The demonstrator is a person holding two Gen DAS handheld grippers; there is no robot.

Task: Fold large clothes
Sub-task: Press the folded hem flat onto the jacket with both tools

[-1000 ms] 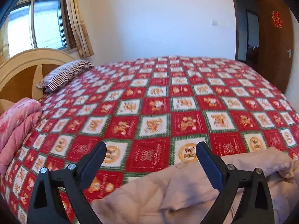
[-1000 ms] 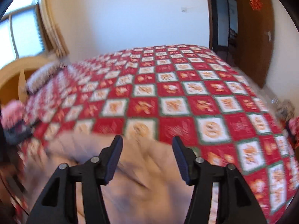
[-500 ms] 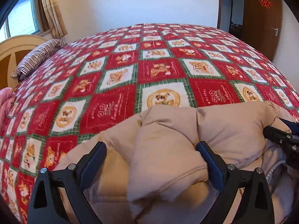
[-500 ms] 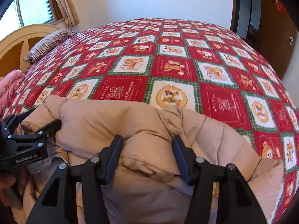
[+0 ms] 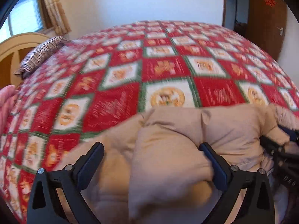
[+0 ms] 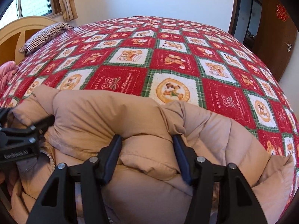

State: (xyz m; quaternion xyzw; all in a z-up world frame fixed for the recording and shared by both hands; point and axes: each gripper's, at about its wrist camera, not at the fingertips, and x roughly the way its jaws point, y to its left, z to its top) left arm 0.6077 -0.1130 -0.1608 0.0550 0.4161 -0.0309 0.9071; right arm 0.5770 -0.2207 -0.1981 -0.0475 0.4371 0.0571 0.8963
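2 claws (image 5: pixel 151 156) (image 6: pixel 147 149) clamp the beige jacket (image 6: pixel 142 115); only the right view shows the zipper (image 6: pixel 50 158).

Both grippers pitched steeply down, side by side. Right gripper (image 6: pixel 147 145): jaws about half spread, a puffy fold of the tan jacket (image 6: pixel 97 112) bulging up between them, both pads against the fabric. Left gripper (image 5: pixel 151 155): jaws wide apart, jacket bulk between them, right pad pressed into the padding, left finger (image 5: pixel 89 160) beside the fabric; contact there unclear through blur. Each gripper shows at the edge of the other's view.
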